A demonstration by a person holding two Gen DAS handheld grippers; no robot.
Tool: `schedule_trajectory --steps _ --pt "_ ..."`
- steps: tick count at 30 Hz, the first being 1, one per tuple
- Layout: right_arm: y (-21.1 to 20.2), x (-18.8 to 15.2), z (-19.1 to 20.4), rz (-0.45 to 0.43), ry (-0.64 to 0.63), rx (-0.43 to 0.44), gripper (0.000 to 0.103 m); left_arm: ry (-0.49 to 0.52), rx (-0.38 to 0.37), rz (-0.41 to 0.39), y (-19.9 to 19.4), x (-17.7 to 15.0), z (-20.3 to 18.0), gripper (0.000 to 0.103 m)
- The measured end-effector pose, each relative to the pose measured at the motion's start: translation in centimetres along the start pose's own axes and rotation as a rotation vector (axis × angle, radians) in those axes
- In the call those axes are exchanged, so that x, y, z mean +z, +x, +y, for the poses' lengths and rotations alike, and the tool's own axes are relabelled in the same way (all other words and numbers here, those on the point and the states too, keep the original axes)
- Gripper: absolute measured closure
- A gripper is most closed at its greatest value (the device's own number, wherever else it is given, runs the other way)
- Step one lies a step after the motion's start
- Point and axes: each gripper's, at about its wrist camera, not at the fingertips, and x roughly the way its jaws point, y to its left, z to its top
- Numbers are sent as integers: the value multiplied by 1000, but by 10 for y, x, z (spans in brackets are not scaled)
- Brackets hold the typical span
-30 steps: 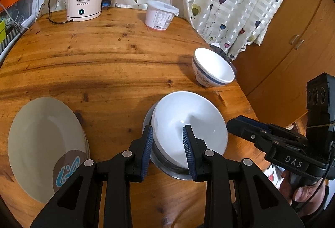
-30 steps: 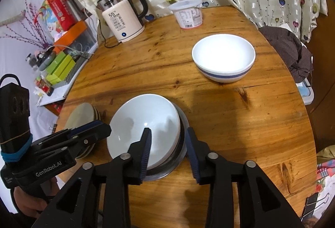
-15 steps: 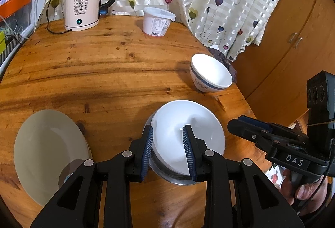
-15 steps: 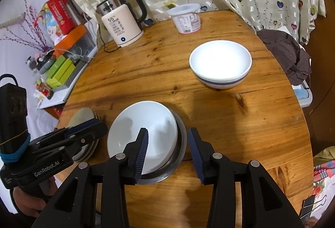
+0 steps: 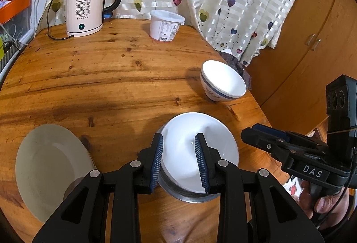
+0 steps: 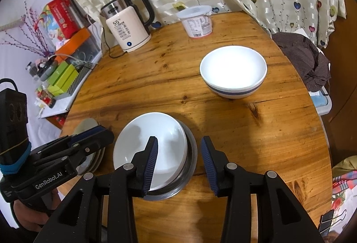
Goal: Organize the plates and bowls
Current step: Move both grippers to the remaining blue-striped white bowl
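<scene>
White bowl point(image 6: 151, 144) nested in steel bowl point(image 6: 189, 167), dead ahead of both my tools. Blue-banded bowl point(image 6: 233, 71) at one o'clock on worktop point(image 6: 156, 77), nearer my right tool point(image 6: 179, 163). Right tool parted, empty; left tool point(image 5: 179, 161) parted, empty.

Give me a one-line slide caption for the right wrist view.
Right gripper open above white bowl nested in steel bowl; blue-banded bowl waits beyond.

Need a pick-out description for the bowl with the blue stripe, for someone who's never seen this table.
Start at the round wooden table and find the kettle and the lidded white tub by the curtain. Come forward from the tub toward the table's right edge: the blue-banded bowl stands alone there. Unlike the plain white bowl nested in a metal one, it has a dark blue band outside.
</scene>
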Motion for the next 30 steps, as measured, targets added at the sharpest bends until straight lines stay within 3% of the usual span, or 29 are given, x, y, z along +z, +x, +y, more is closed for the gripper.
schedule_trajectory --steps 30 --pt "-4 12 2 -23 9 -42 63 32 -38 -10 4 17 -4 72"
